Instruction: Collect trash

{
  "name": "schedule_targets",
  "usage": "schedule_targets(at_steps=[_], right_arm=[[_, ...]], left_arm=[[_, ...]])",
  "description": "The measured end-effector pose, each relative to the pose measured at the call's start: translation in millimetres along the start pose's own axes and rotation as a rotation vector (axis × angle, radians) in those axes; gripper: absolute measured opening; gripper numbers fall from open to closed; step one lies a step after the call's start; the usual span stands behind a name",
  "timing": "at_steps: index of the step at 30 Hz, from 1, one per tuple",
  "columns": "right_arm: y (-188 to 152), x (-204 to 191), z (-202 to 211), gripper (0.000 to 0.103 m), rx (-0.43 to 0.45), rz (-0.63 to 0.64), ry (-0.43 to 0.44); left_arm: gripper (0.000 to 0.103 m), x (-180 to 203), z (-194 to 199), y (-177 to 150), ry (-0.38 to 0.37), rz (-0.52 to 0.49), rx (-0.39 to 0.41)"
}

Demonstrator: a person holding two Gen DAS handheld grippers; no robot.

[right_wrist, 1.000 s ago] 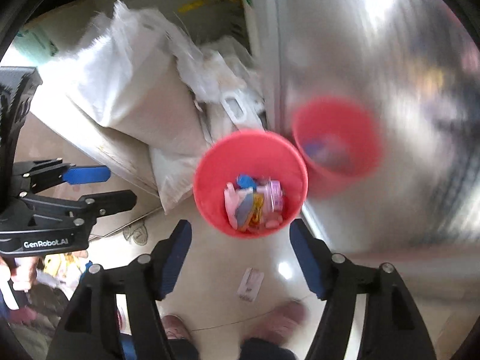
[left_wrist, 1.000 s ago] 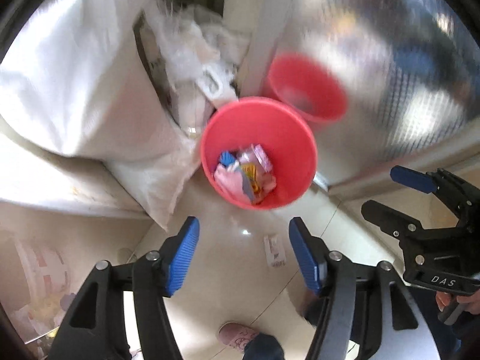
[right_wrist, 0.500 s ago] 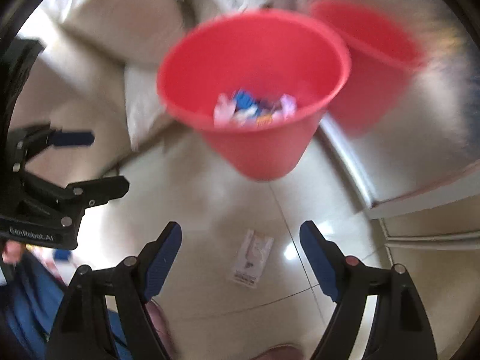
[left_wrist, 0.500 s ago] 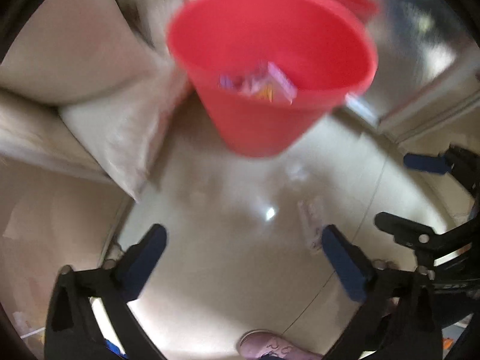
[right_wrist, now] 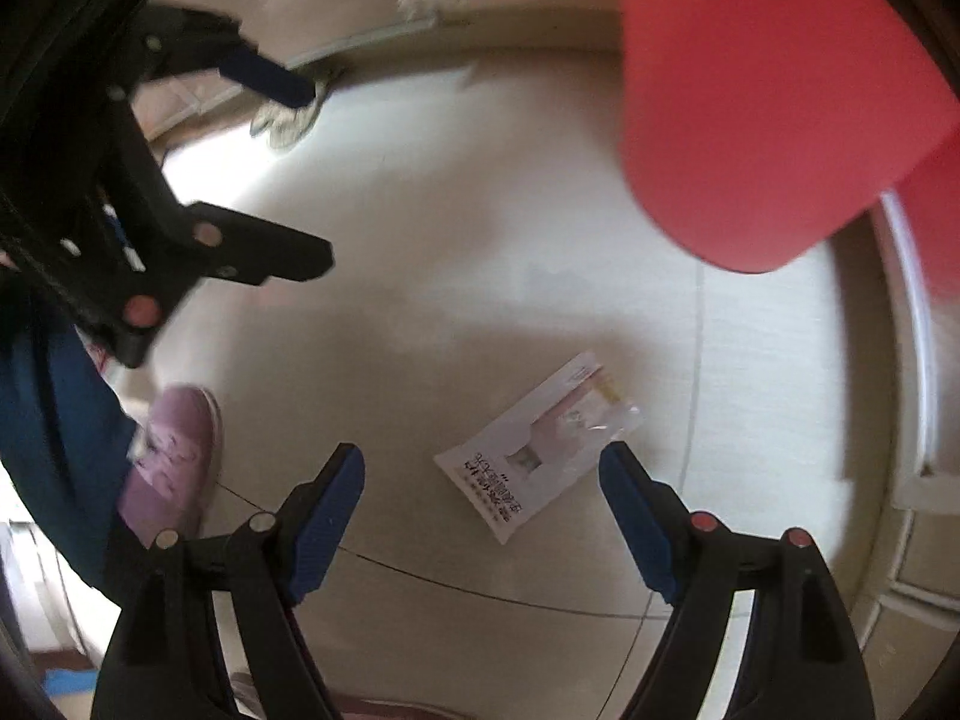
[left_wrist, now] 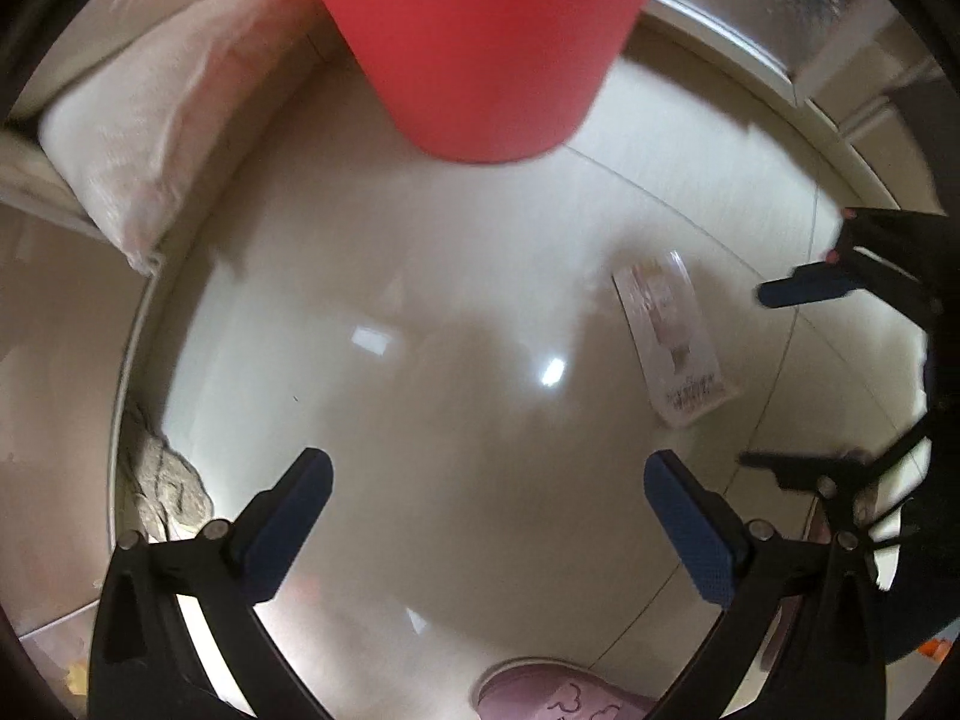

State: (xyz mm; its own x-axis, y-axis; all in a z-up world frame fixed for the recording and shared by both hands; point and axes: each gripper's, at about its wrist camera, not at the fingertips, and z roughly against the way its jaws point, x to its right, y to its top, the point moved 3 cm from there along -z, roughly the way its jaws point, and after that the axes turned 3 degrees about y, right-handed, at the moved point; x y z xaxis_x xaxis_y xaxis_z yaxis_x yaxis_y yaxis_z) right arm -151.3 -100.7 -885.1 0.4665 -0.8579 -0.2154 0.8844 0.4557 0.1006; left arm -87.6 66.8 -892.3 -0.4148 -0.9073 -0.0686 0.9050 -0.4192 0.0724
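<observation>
Left wrist view: the left gripper (left_wrist: 487, 510) gapes wide and empty over the floor (left_wrist: 420, 300); the wrapper (left_wrist: 672, 339) lies below the red bin (left_wrist: 480, 42).

Right wrist view: the right gripper (right_wrist: 480, 504), jaws closing, straddles the wrapper (right_wrist: 537, 450) without touching it, down-left of the bin (right_wrist: 762, 102).

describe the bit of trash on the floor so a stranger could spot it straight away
Start at the red bucket standing on the pale tiled floor. In front of its base lies a flat white wrapper with dark print at one end, the only loose litter on the tiles.
</observation>
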Motion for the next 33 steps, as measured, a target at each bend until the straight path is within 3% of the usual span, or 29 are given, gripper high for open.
schedule_targets(at_steps=[3,5,8,10,12,13,17,24,29,33], right_arm=[[-6.6,-2.6,-19.5,0.070,-0.002,0.036,0.001],[-10.3,-1.9,-34.6,0.057,-0.018,0.064,-0.005],[-14.8,0.1,-56.4,0.039,-0.046,0.078,0.001],[-15.1,4.2,-67.6,0.036,-0.047,0.090,0.008],[-15.8,9.9,-78.3,0.025,-0.054,0.091,-0.009],[-16.5,11.2,-82.4,0.014,-0.062,0.094,-0.004],[-16.9,14.6,-87.7,0.003,-0.042,0.096,0.020],[-4.6,23.7,-53.3,0.000,0.045,0.034,0.030],[14.7,32.8,8.7,0.000,0.143,-0.044,0.008],[32.9,32.5,63.9,0.000,0.214,-0.071,-0.020]], left_arm=[[0.103,2.4,-10.6,-4.6,-0.021,0.015,-0.021],[0.103,2.1,-12.3,-4.0,-0.029,0.040,-0.012],[0.103,9.3,-12.5,-5.4,0.057,0.006,-0.012],[0.103,13.1,-13.4,-5.4,0.098,-0.031,-0.006],[0.103,12.8,-16.4,-6.9,0.080,-0.036,-0.013],[0.103,12.0,-17.6,-10.0,0.071,-0.037,-0.016],[0.103,8.7,-20.2,-11.2,0.076,-0.049,-0.022],[0.103,2.0,-8.5,-0.2,0.083,-0.011,0.005],[0.103,-0.7,22.0,16.7,0.117,-0.019,0.040],[0.103,-3.8,59.9,37.8,0.061,0.003,0.112]])
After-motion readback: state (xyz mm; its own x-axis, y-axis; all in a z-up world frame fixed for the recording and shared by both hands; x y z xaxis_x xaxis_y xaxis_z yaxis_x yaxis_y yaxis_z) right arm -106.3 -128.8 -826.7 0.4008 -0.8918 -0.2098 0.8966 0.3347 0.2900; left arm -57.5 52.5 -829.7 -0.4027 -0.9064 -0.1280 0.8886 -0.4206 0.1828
